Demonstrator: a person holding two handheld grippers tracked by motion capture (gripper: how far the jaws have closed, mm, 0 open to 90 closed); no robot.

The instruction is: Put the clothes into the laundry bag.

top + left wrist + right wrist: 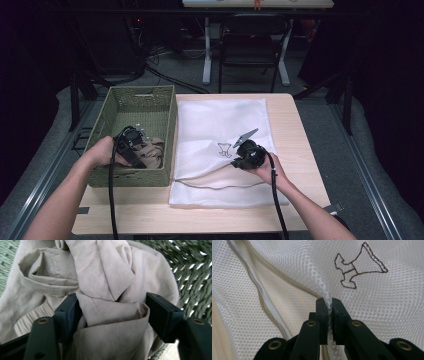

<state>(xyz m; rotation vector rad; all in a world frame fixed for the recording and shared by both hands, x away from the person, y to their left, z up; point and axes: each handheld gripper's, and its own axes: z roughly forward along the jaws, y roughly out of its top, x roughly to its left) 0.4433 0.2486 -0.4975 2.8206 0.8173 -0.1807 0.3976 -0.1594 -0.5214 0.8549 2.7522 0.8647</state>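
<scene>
A crumpled beige cloth (152,150) lies in the near right corner of a green woven basket (142,90). My left gripper (139,159) reaches down into the basket. In the left gripper view its jaws stand apart on either side of a bunched fold of the cloth (105,277), with the left gripper (112,310) open around it. A white mesh laundry bag (220,120) lies flat on the table. My right gripper (235,161) is shut on a pinched ridge of the mesh bag (374,302), right gripper (329,302) just below a small brown drawn figure (354,270).
The bag's zipper (262,295) runs along its opening, to the left of the right gripper. The basket wall (195,272) rises close behind the cloth. The wooden table (300,150) has bare strips at the right and front. A chair and table legs stand on the floor beyond.
</scene>
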